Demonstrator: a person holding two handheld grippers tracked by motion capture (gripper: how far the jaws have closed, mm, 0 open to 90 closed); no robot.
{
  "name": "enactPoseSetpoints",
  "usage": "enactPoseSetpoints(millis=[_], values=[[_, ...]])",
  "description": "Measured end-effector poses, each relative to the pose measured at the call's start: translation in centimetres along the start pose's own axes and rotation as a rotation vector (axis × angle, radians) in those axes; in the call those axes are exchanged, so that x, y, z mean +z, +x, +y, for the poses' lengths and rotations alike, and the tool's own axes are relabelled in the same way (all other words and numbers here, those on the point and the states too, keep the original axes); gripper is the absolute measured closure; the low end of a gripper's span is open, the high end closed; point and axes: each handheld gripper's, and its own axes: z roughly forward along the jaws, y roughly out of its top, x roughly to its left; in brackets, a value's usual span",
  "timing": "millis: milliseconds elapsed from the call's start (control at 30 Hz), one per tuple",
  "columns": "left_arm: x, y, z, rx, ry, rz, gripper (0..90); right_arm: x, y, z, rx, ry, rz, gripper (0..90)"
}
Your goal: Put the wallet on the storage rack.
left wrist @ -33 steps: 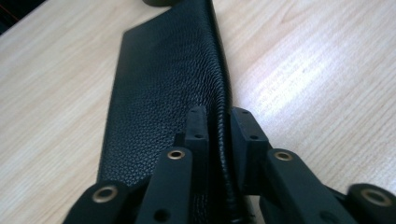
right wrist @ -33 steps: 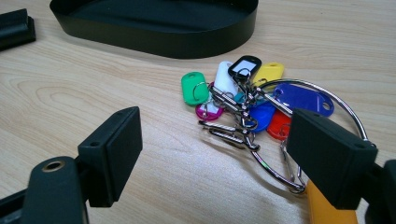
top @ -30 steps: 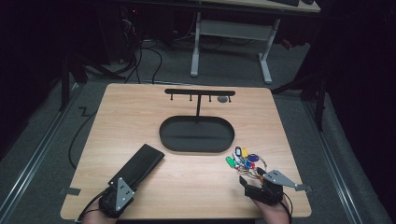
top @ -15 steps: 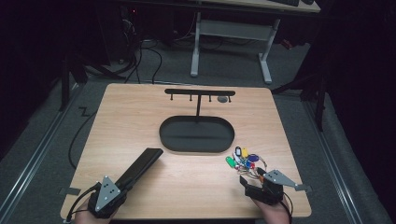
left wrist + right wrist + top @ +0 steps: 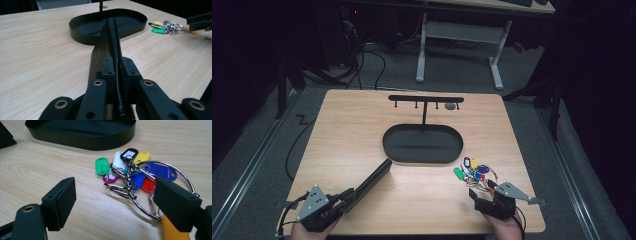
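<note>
Although the black case (image 5: 371, 182) runs clear across the lower left of the high view, its near end is buried between the jaws of the left gripper (image 5: 343, 198), and what kind of case it is cannot be told; in the left gripper view its ribbed edge (image 5: 115, 50) stands on end, squeezed between the two pads. The left gripper sits at the bottom left corner of the high view, angled up toward the frame's centre, the hand under it cut off by the bottom edge. The case's far tip lies just short of the tray's (image 5: 392, 152) near rim.

At the lower right, the right gripper (image 5: 482, 192) rests low over the table (image 5: 342, 130) with its jaws spread wide and nothing between the pads. Just beyond them lies a bunch of coloured key tags (image 5: 130, 172) on a wire ring, partly covered in the right gripper view by the right-hand pad. An orange tag at that view's bottom edge is cut off.

Behind the oval tray, a black hook rack (image 5: 426, 99) stands upright at upper centre.
</note>
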Motion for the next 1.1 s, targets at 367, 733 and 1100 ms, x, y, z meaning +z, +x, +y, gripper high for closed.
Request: enactPoseSetpoints(millis=[367,733,1100], values=[[0.0,1.0,-0.3,-0.023,-0.025,-0.001,80.4,0.0,-0.1,0.0,0.005,0.004,-0.004,18.6],[-0.3,2.2,-0.8,-0.055,-0.048,0.037,78.5,-0.1,-0.1,0.0,0.004,0.001,-0.004,18.6],[-0.5,2.5,-0.8,-0.059,-0.047,0.044,74.2,0.0,-0.1,0.0,0.001,0.005,-0.001,18.6]])
